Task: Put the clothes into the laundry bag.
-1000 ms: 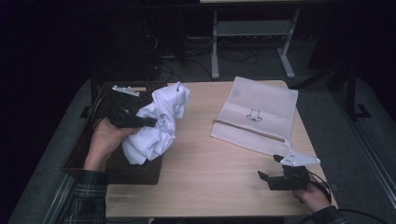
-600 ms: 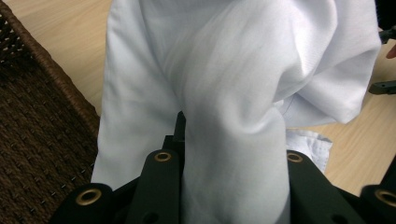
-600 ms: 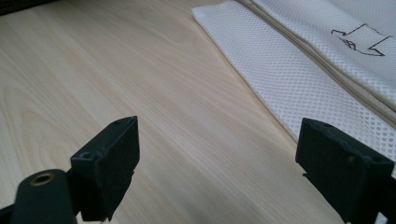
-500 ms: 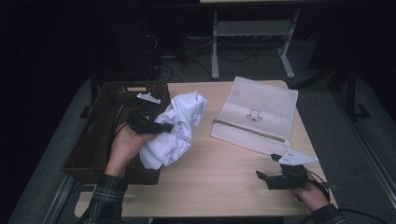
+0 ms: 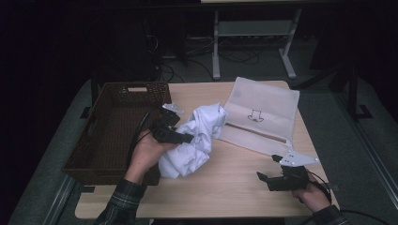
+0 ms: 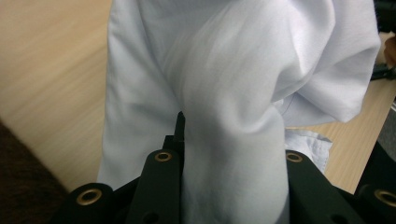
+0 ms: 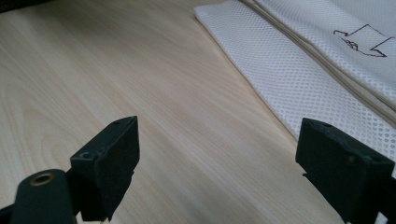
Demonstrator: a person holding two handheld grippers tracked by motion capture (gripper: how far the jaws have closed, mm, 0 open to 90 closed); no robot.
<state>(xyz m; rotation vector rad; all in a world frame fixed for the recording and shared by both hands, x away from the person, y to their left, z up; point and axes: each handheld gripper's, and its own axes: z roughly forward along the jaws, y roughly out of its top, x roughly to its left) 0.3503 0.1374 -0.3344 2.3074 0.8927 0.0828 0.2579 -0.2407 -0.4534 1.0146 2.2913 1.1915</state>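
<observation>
A soft, light white garment (image 5: 195,140) is clamped at a bunched fold by the left gripper (image 5: 180,137); loose folds may slip. The right gripper (image 5: 265,180) is held open, empty, near right.

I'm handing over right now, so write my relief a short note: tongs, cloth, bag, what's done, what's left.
Left tongs: shut on the white garment, which is out of the brown basket and bunched over the table.
Right tongs: open, empty, low over the near right table.
Mesh bag: flat at the far right, nothing in it yet by the look of it.
Left: probably getting the garment into the bag.
</observation>
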